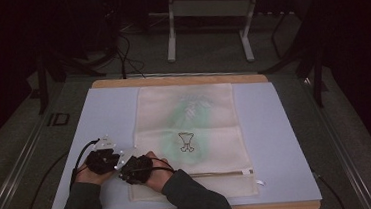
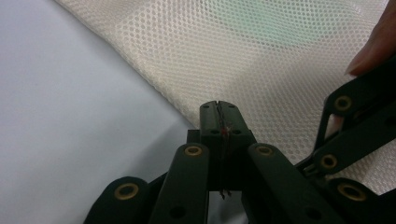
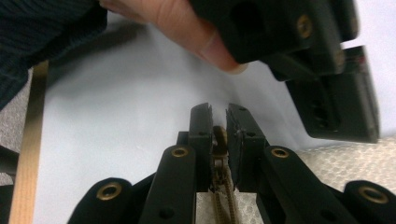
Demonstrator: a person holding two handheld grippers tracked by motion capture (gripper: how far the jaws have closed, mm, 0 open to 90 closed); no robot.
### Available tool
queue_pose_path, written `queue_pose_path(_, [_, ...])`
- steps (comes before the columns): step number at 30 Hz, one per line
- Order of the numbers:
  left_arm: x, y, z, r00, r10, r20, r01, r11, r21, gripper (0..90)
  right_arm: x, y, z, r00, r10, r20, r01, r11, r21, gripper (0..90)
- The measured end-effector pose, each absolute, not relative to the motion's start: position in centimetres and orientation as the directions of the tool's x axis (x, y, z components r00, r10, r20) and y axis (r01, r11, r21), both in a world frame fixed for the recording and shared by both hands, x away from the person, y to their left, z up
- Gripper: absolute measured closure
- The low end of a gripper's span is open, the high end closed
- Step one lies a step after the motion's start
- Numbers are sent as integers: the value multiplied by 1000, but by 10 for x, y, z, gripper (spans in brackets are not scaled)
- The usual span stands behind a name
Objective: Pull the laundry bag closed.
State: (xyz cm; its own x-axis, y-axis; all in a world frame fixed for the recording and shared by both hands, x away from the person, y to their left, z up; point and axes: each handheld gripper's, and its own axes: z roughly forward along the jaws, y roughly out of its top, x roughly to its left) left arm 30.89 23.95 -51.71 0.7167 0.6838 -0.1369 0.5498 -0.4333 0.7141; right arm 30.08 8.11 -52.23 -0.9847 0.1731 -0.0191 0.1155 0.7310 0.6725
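Note:
A cream mesh bag (image 1: 190, 129) lies flat on the pale blue mat (image 1: 277, 142), with something green showing through it and a small drawing on its front. Its zipper (image 1: 204, 174) runs along the near end. Both grippers meet at the bag's near left corner. My left gripper (image 2: 219, 109) is shut on the edge of the mesh (image 2: 243, 51). My right gripper (image 3: 219, 119) is shut on the brass zipper pull (image 3: 220, 135), and the zipper tape (image 3: 224, 196) runs back between its jaws. In the high view the left gripper (image 1: 120, 161) and right gripper (image 1: 130, 174) sit side by side.
The mat lies on a wooden table whose edge (image 3: 28, 154) is close to the left of the hands. Behind the table, a metal stand (image 1: 207, 27) and cables lie on the dark floor. A dark sleeve (image 1: 190, 194) crosses the bag's near corner.

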Motion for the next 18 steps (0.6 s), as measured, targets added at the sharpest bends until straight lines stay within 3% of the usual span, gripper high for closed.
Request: queue_pose_path(18, [308, 240, -516, 716, 686, -132, 546, -432, 717, 896, 298, 57, -512, -984, 180, 4, 128, 681, 721, 813])
